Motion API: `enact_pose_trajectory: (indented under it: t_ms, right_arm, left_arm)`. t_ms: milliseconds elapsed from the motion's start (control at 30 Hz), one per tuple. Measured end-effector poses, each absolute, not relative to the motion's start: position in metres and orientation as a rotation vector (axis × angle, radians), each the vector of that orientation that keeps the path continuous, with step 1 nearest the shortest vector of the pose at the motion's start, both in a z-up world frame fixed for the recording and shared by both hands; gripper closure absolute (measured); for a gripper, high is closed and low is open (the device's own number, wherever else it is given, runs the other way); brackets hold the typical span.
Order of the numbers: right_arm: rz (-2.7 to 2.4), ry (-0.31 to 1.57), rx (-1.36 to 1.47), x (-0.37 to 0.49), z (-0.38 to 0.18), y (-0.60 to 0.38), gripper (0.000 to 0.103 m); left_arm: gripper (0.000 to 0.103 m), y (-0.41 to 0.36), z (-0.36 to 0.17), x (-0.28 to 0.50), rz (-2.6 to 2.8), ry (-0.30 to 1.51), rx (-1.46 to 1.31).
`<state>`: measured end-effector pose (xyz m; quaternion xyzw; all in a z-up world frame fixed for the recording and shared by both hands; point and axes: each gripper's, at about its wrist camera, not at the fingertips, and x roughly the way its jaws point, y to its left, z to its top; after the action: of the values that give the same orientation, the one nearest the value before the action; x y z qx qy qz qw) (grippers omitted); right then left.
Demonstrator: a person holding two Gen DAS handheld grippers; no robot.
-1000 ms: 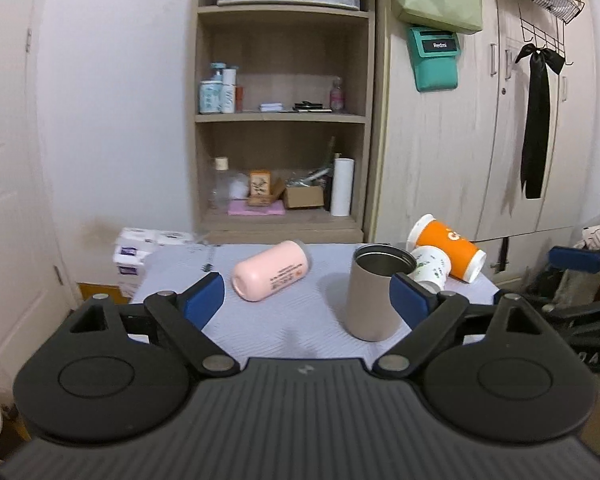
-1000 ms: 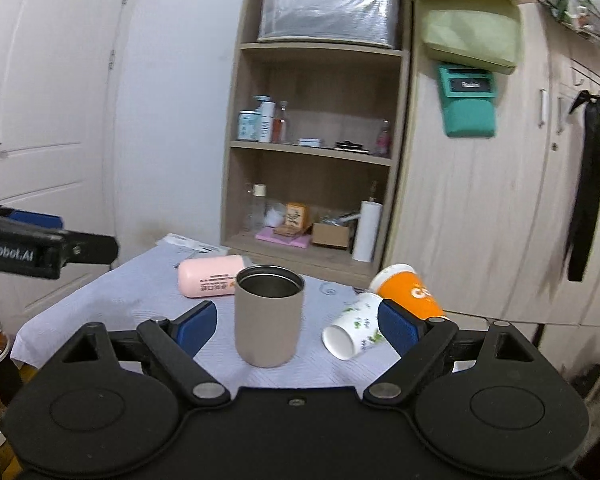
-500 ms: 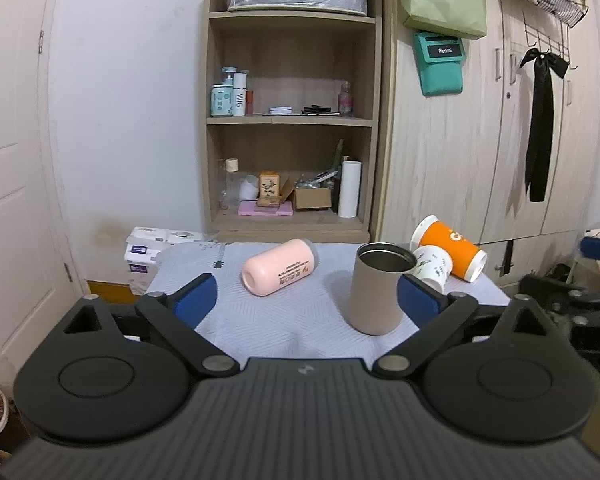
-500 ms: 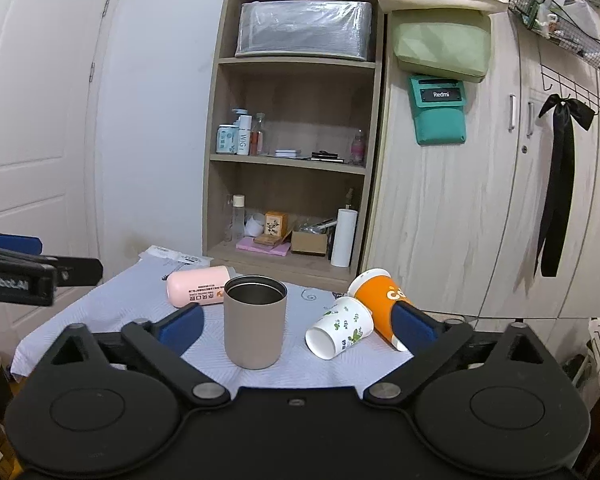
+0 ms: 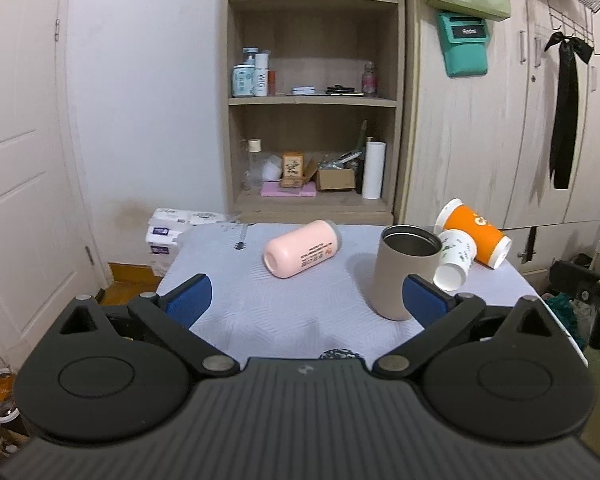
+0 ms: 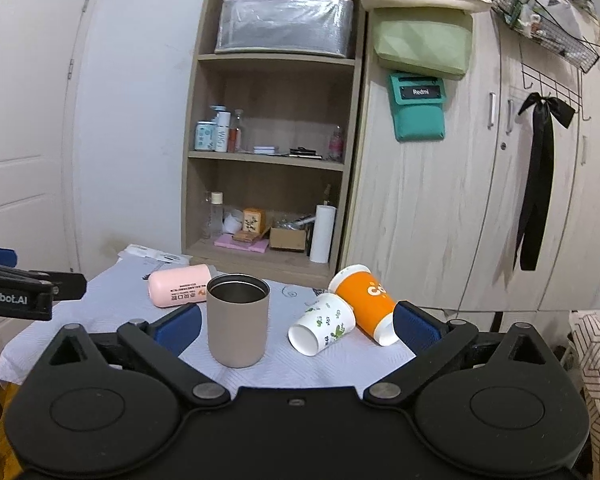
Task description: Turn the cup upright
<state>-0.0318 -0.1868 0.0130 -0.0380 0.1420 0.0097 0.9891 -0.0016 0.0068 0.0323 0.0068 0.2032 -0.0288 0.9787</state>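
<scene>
A beige metal cup stands upright on the cloth-covered table. A pink cup lies on its side behind it to the left. A white floral paper cup and an orange paper cup lie on their sides to the right. My left gripper is open and empty, short of the table's near edge. My right gripper is open and empty, short of the beige and white cups.
A wooden shelf unit with bottles and boxes stands behind the table, with a wardrobe to its right. Tissue packs lie at the table's far left corner. A door is on the left.
Both grippers have pulled back and risen a little from the table, so the cups look smaller and farther. The cups have not moved. Both grippers stay open.
</scene>
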Motion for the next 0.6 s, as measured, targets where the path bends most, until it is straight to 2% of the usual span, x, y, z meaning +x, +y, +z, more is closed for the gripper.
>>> enact_pose_trajectory:
  t_ms: [600]
  right_arm:
    - [-0.028,0.353,-0.035,-0.02,0.011,-0.184,0.0]
  left_arm:
    - [0.0,-0.001,0.027,0.008,-0.022,0.462,0.074]
